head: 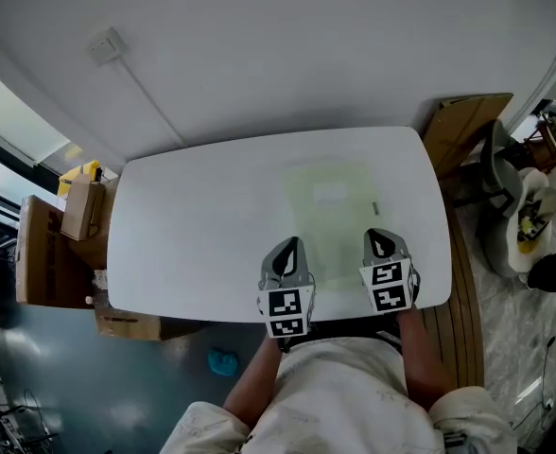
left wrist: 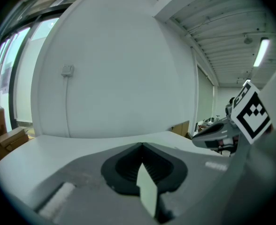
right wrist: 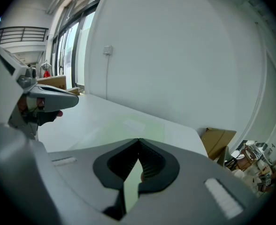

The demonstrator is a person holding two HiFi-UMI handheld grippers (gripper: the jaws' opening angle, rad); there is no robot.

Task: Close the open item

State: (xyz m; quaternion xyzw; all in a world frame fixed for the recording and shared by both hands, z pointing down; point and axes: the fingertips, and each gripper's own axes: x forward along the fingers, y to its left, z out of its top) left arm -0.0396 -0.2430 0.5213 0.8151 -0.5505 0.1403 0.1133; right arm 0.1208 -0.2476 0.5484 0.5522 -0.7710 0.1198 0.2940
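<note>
Fingers of left gripper [head: 292,242] and right gripper [head: 375,235] closed, pale green pouch [head: 330,211] on table [head: 193,216] ahead.

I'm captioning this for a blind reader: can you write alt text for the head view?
A pale green flat item lies on a white table. The left gripper and right gripper, both shut, are at either side of its near end, held by a person.

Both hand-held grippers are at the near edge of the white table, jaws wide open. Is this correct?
No: the left hand-held gripper and right hand-held gripper are at the near edge of the white table, but both gripper views show their jaws shut.
</note>
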